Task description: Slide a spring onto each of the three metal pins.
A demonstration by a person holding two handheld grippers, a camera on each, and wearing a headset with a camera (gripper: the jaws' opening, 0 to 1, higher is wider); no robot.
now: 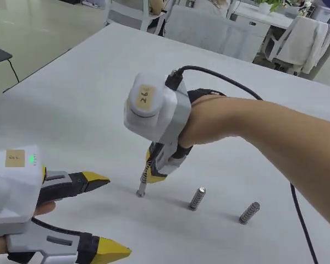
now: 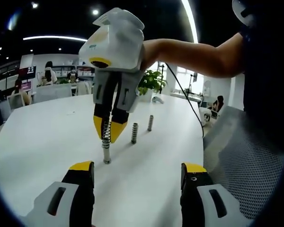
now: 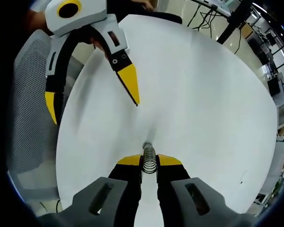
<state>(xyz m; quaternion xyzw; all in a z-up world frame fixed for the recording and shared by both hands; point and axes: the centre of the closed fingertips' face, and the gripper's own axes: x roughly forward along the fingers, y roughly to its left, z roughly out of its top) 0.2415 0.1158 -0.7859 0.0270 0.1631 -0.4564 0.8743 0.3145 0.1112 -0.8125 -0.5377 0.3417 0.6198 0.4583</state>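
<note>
Springs, three, entered from your left across the white table (image 1: 71, 110). Entry 1, left gripper (image 1: 107, 214): at the lower left of the head view, held in your hand, jaws spread wide with nothing between them and yellow tips pointing toward the pins. Entry 2, first spring (image 3: 149, 161): pinched between the yellow tips of your right gripper (image 1: 154, 171), whose jaws are closed down to the coil's width. The coil hangs roughly upright, in line with the first pin (image 1: 141, 190) and with its lower end at the pin's top. The pin's lower shaft and base are bare and stand on the table. You cannot tell how far the pin reaches into the coil. Entry 3, second spring (image 1: 197, 198): just right of the first pin and apart from both grippers, with the coil reaching down to the table and a metal cap showing at its upper end. Entry 4, third spring (image 1: 249, 212): farthest right and near the second, with its coil also down to the table. Entry 5, cable (image 1: 236, 82): black, leaving the top of the right gripper's housing, passing behind your forearm and dropping at the right edge.
</note>
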